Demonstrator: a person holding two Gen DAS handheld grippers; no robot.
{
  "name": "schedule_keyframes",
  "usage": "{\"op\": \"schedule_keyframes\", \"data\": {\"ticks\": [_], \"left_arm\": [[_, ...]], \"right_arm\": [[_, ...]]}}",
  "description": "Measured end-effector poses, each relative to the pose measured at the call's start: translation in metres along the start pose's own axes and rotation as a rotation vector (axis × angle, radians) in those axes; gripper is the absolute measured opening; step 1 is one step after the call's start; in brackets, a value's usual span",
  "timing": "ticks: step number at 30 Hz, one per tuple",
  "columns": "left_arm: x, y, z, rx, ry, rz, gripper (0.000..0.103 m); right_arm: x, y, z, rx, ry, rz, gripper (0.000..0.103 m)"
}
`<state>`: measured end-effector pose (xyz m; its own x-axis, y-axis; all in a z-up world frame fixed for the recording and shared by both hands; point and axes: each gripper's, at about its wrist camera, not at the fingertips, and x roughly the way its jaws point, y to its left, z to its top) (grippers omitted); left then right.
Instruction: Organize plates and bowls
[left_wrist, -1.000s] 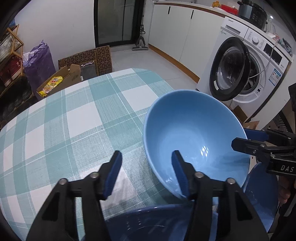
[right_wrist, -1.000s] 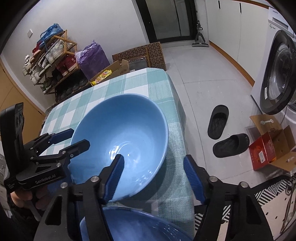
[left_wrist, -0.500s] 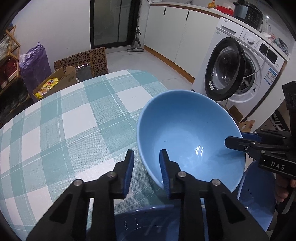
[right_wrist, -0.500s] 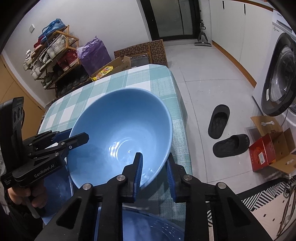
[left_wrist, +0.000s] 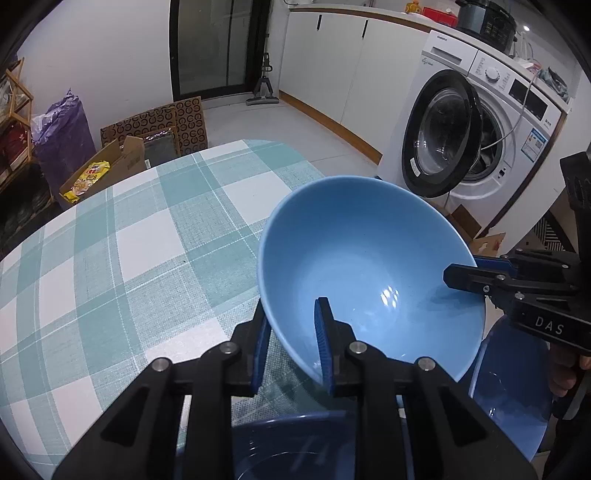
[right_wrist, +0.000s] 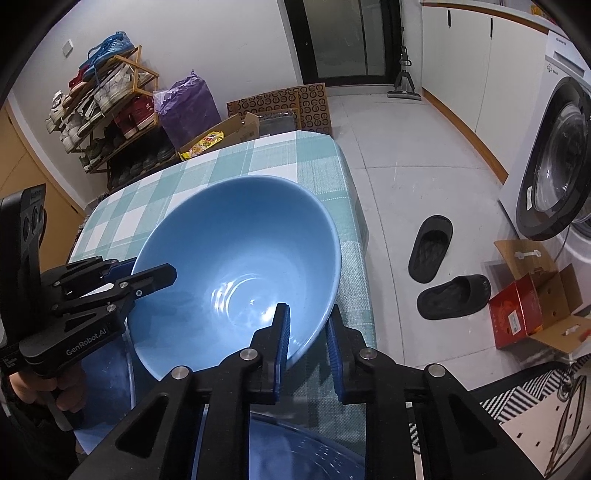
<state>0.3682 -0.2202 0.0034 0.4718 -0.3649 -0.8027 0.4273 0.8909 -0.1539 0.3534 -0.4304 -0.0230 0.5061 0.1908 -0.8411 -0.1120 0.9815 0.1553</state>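
A large light blue bowl (left_wrist: 369, 266) (right_wrist: 236, 280) sits tilted over the near part of the teal-checked table (left_wrist: 110, 258) (right_wrist: 354, 266). My left gripper (left_wrist: 291, 332) is shut on its near rim, one pad inside and one outside. In the right wrist view that left gripper (right_wrist: 147, 277) clamps the bowl's left rim. My right gripper (right_wrist: 308, 328) has the opposite rim between its pads and its jaws are closing onto it; the left wrist view shows the right gripper (left_wrist: 465, 275) at the bowl's right edge. Dark blue dishes (left_wrist: 288, 443) (left_wrist: 509, 384) (right_wrist: 295, 450) lie below the bowl.
A washing machine (left_wrist: 480, 122) with its door open stands to the right. Two black slippers (right_wrist: 443, 273) and an open cardboard box (right_wrist: 535, 306) lie on the floor beside the table's right edge. Boxes (left_wrist: 110, 166) and a shoe rack (right_wrist: 103, 110) stand beyond the far end.
Both grippers have closed from wide open onto the bowl's rim, one on each side. The bowl and both hands have stayed in about the same place.
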Motion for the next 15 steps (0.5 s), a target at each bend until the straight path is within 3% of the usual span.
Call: {"op": "schedule_keyframes", "data": {"ticks": [15], "left_arm": [[-0.014, -0.005, 0.004, 0.005, -0.047, 0.006, 0.022]], "right_arm": [[-0.014, 0.000, 0.001, 0.000, -0.037, -0.011, 0.020]]}}
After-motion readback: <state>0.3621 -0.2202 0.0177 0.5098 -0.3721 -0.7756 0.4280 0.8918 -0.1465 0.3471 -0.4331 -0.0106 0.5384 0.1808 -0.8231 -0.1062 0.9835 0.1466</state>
